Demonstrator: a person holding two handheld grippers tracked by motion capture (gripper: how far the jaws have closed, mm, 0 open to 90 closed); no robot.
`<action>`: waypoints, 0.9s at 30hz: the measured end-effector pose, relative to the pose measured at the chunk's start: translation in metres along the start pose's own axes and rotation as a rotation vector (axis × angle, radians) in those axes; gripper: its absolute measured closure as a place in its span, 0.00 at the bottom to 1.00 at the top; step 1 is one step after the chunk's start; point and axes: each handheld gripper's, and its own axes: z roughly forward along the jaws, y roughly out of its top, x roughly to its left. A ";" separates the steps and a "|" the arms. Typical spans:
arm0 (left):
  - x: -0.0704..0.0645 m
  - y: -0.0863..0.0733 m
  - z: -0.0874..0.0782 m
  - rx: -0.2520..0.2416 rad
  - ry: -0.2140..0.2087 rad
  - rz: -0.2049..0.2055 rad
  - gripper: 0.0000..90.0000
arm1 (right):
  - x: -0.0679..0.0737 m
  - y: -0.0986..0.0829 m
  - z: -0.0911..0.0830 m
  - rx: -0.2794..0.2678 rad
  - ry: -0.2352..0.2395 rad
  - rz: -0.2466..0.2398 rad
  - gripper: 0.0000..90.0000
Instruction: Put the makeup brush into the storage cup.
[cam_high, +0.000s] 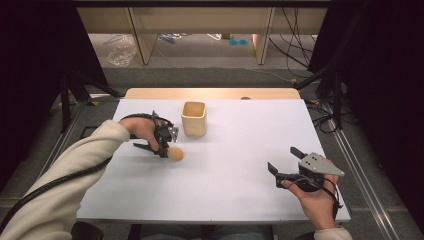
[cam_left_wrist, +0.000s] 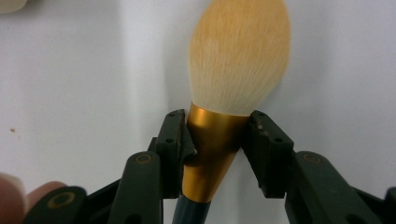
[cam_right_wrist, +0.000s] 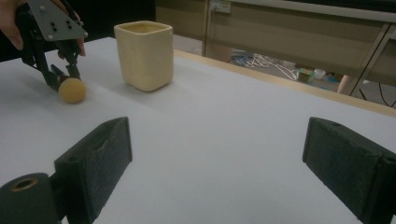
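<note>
Gripping the makeup brush (cam_left_wrist: 219, 140) by its gold ferrule, my left gripper (cam_high: 166, 141) had its 2 fingers (cam_left_wrist: 173, 140) closed on the tapered metal just below the bristles, and that taper was my main worry. In the left gripper view the ferrule narrowed toward the dark handle, so I judged that any loosening of the squeeze could let the brush slide out through the pads, bristle end first. The fluffy head (cam_high: 175, 153) sat low over the white table (cam_high: 225, 170), just to the near left of the cream cup (cam_high: 194, 118), and I could not tell whether the bristles touched the surface or hung just above it.

If the brush was meant for the cup, the lift looked like the risky part. The cup stood near but apart from the brush, with upright walls, and a low or hurried swing could have knocked the bristles or the handle against its rim and tipped it, since nothing steadied it. The grip also sat at the head end, so the unseen length of handle might have levered the brush around in the pads as I tilted it.

My right gripper (cam_high: 287, 162) was well apart at the near right of the table, its fingers (cam_right_wrist: 93, 163) spread wide and holding nothing, too far off to brace the cup.
</note>
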 end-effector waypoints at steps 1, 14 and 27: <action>0.000 0.000 0.000 0.000 0.000 0.000 0.68 | 0.000 0.000 0.000 -0.002 0.001 0.000 0.10; -0.001 -0.001 0.000 -0.004 0.011 0.009 0.69 | 0.000 0.000 0.000 0.000 0.000 -0.003 0.10; 0.000 -0.004 -0.002 -0.014 0.029 -0.008 0.70 | 0.000 0.000 0.000 0.000 0.002 -0.003 0.10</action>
